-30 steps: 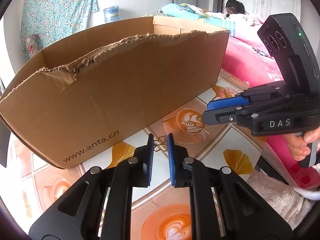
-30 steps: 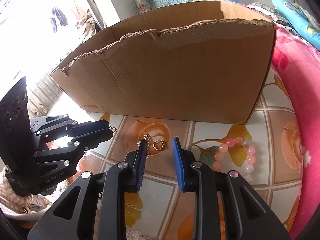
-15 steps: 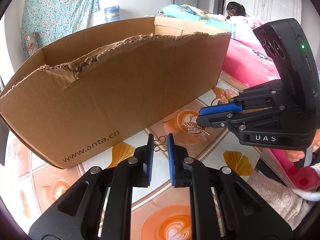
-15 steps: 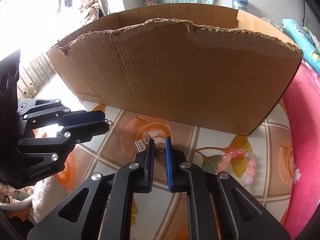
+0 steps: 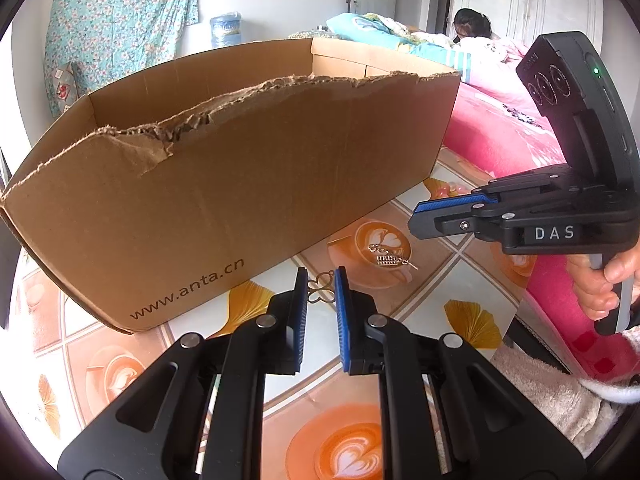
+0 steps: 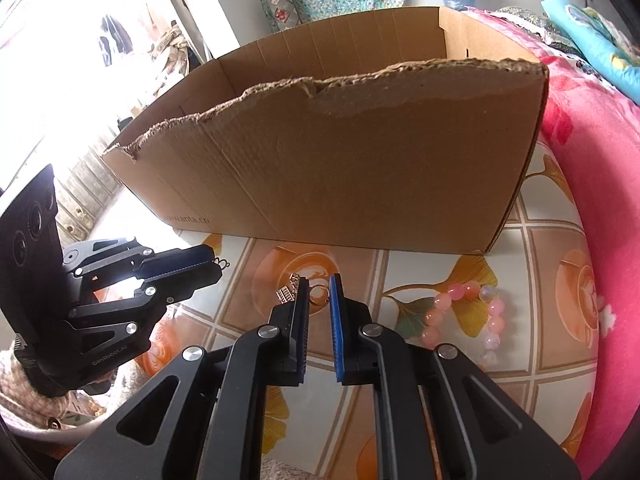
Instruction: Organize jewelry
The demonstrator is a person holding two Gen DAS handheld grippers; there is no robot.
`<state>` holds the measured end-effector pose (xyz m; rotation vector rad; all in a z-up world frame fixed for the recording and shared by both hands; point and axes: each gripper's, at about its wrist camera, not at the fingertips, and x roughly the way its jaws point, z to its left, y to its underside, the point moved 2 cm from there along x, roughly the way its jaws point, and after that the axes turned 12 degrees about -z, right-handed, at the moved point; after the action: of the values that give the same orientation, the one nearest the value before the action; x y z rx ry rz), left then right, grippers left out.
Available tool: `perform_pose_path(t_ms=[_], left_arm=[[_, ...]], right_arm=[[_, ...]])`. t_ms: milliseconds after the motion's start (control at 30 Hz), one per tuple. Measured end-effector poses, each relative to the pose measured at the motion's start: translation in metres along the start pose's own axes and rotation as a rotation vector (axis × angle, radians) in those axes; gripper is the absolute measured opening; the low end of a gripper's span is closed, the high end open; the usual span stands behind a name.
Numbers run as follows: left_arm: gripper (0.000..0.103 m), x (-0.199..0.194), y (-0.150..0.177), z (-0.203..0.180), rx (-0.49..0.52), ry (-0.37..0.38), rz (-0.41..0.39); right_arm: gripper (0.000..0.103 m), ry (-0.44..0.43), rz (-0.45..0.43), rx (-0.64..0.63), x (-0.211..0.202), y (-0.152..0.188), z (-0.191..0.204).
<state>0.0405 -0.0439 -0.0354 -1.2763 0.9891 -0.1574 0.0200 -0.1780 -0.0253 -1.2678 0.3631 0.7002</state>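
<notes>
A gold clover-shaped earring (image 5: 320, 291) is pinched between the tips of my left gripper (image 5: 321, 285), a little above the tabletop. My right gripper (image 6: 319, 289) is shut on a gold ring (image 6: 319, 294) with a chain earring (image 6: 289, 290) beside its left tip; the same chain earring (image 5: 390, 258) lies on the table in the left wrist view, below the right gripper (image 5: 420, 220). A pink bead bracelet (image 6: 470, 312) lies on the table to the right. The left gripper (image 6: 208, 264) shows at left in the right wrist view.
A large open cardboard box (image 5: 224, 184) with a torn front wall (image 6: 360, 168) stands just behind both grippers. The table (image 6: 536, 248) has a tile-and-coffee pattern. A pink bed (image 5: 496, 132) lies to the right, a beige towel (image 5: 552, 392) at the near right.
My right gripper has closed on the gold ring and pulled back to the right and slightly up. My left gripper has stayed in place with the clover earring.
</notes>
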Motion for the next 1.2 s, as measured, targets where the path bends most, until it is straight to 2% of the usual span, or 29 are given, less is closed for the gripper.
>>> perform_pose_path(t_ms=[167,333,633,733,867,1033,1200], left_arm=[[0.012,-0.012,-0.006,-0.005,0.010,0.024,-0.037],[0.012,-0.032,-0.020,-0.012,0.015,0.058,-0.092],[0.012,-0.073,-0.067,-0.011,-0.023,0.143,-0.246],[0.012,-0.071,-0.084,-0.005,-0.040,0.143,-0.262],[0.012,-0.052,-0.102,0.008,-0.068,0.100,-0.223],[0.012,-0.004,-0.120,0.036,-0.147,0.040,-0.083],[0.012,0.038,-0.131,0.056,-0.232,0.047,0.019]], right_arm=[[0.010,-0.047,-0.035,0.044,-0.014,-0.006,0.000],[0.010,-0.086,-0.088,0.035,-0.032,-0.013,0.007],[0.010,-0.161,-0.241,0.007,-0.074,-0.055,0.024],[0.010,-0.159,-0.274,-0.005,-0.079,-0.069,0.023],[0.010,-0.132,-0.257,-0.011,-0.064,-0.090,0.019],[0.010,-0.081,-0.175,0.014,-0.032,-0.109,0.005],[0.010,-0.038,-0.121,0.022,0.001,-0.127,-0.010]])
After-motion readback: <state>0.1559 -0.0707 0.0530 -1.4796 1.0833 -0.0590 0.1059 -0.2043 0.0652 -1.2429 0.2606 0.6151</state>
